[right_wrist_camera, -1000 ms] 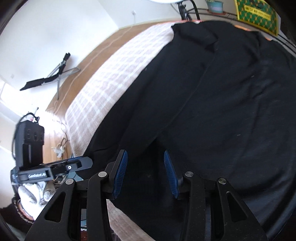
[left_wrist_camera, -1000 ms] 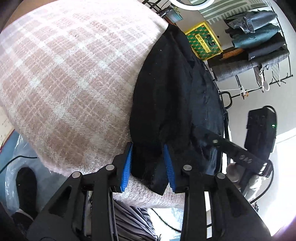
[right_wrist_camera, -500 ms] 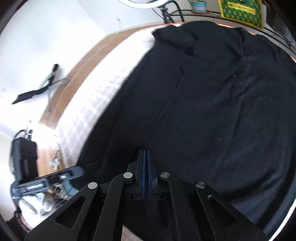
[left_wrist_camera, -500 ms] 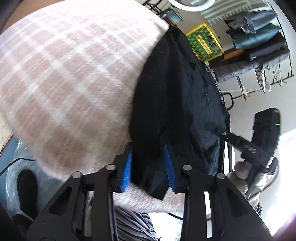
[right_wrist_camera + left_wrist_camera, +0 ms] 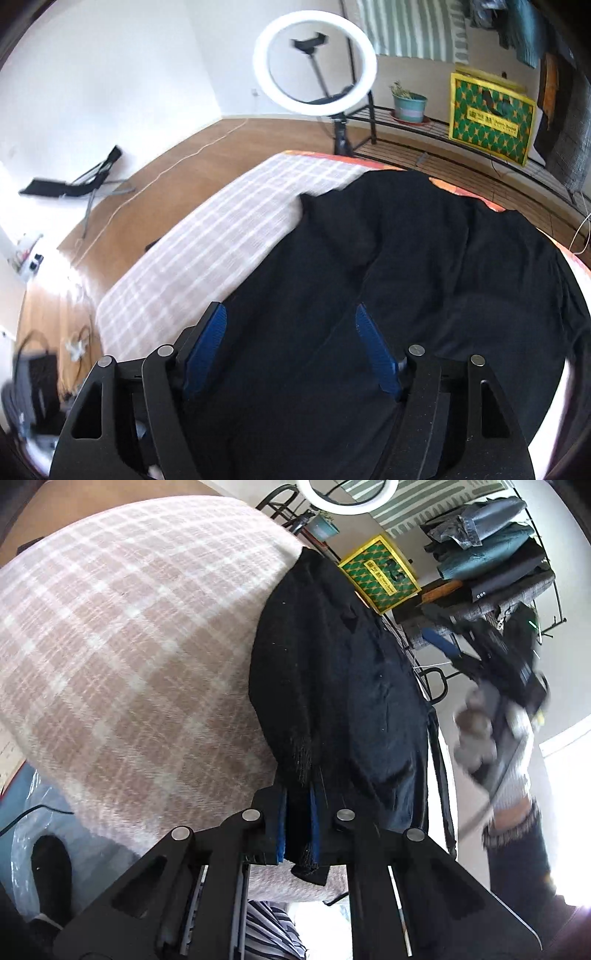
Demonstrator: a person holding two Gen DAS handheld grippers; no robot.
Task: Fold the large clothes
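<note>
Covering the bed is a pink-and-white checked blanket (image 5: 129, 657), and spread across its right-hand part lies the black garment (image 5: 388, 295), dark and creased, reaching from the near edge up toward the far end of the bed. In the left wrist view the same garment (image 5: 332, 672) rises in a ridge from its near hem. The left claw (image 5: 297, 823) is pinched narrow on that hem, its blue pads (image 5: 281, 827) pressed against the black cloth, a corner of which hangs below them. The right claw (image 5: 291, 350) stands wide, its blue pads (image 5: 207, 343) well apart above the garment, gripping nothing. Beyond the bed stand a ring light (image 5: 314, 62), a yellow-green patterned bag (image 5: 491, 118) and a small potted plant (image 5: 408, 103).
</note>
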